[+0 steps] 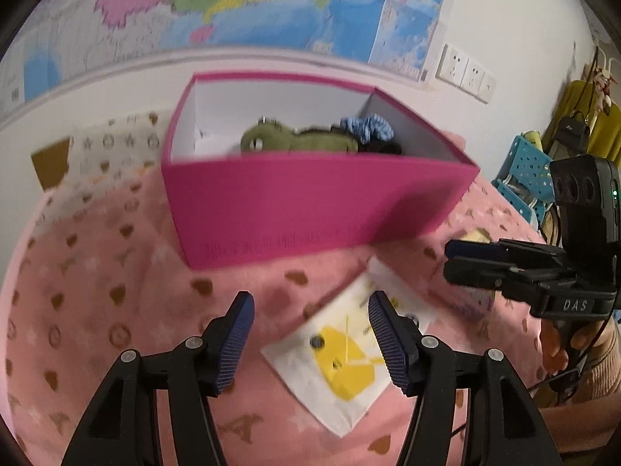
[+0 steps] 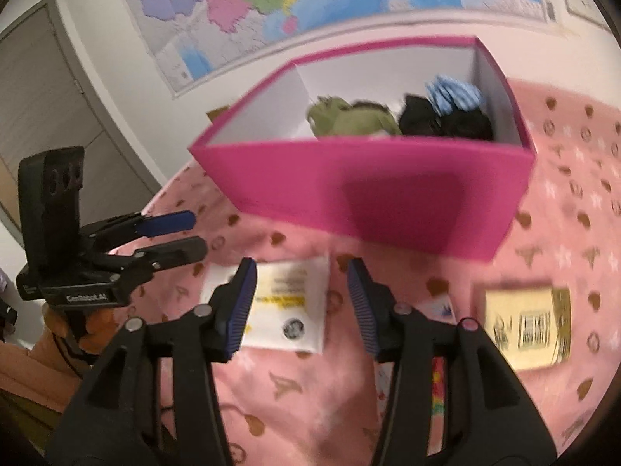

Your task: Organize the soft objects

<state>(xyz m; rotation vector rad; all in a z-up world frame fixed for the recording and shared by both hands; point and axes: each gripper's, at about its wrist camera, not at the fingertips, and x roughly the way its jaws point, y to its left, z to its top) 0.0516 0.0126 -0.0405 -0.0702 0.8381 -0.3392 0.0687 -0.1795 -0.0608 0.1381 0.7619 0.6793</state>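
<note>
A magenta box (image 1: 310, 202) (image 2: 372, 194) stands on the pink blanket. Inside lie a green plush frog (image 1: 287, 138) (image 2: 349, 120), a blue striped scrunchie (image 1: 368, 126) (image 2: 454, 95) and a black soft item (image 2: 450, 122). A white and yellow tissue pack (image 1: 341, 357) (image 2: 287, 306) lies flat in front of the box. My left gripper (image 1: 310, 338) is open and empty just above the pack. My right gripper (image 2: 300, 306) is open and empty, also over the pack. Each gripper shows in the other's view, right (image 1: 456, 258) and left (image 2: 194, 235).
A yellowish pack with a barcode (image 2: 528, 330) lies on the blanket (image 1: 116, 310) to the right. A colourful item (image 2: 436, 388) lies under my right fingers. A map covers the wall behind. Blue crates (image 1: 524, 178) stand beyond the bed at the right.
</note>
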